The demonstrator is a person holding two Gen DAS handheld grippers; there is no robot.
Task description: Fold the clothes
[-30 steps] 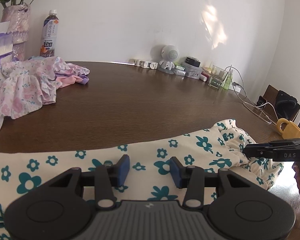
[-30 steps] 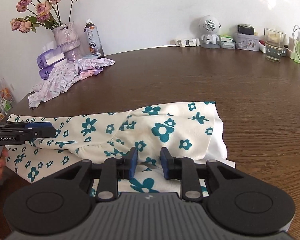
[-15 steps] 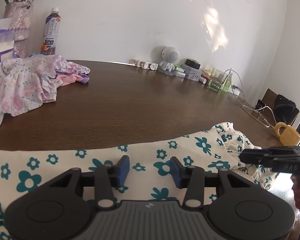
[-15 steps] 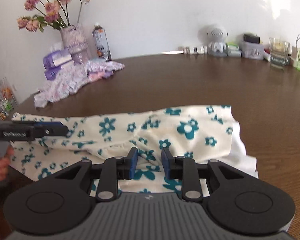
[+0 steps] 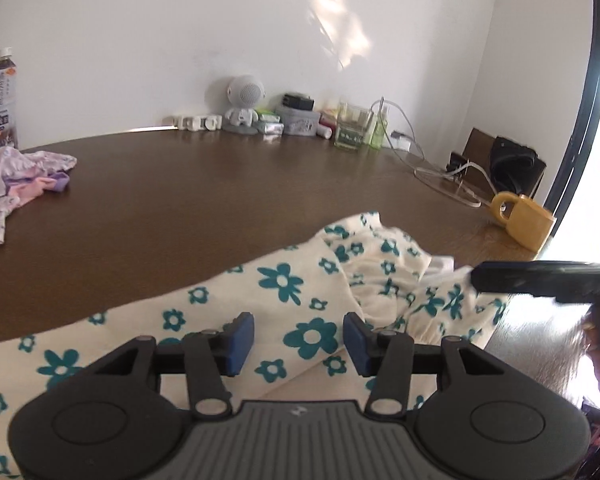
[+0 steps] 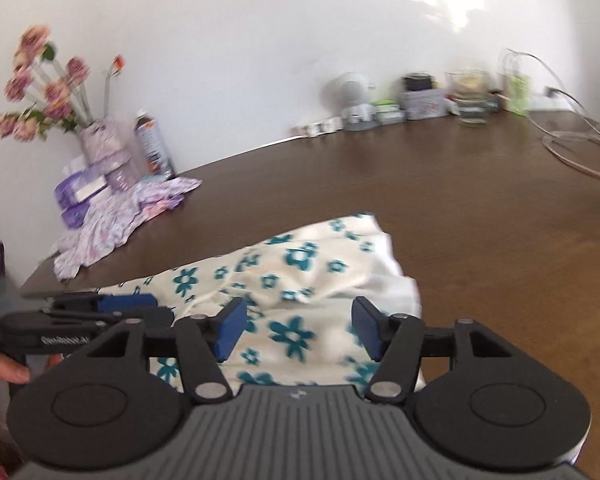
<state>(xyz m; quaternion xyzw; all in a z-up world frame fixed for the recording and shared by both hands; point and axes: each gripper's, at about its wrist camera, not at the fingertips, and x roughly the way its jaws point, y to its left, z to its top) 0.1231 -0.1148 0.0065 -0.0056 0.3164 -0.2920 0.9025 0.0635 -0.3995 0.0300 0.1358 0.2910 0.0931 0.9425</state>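
Reading roughly "GenRobot.AI", blurred lettering marks the left tool [image 6: 128,304].

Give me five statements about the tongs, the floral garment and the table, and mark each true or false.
1. Both the left tongs and the right tongs are open. True.
2. The floral garment lies on the brown table. True.
3. The garment's flowers are red. False: they are teal on cream.
4. A yellow mug stands near the table's edge. True.
5. The vase of flowers lies tipped over. False: it stands upright.
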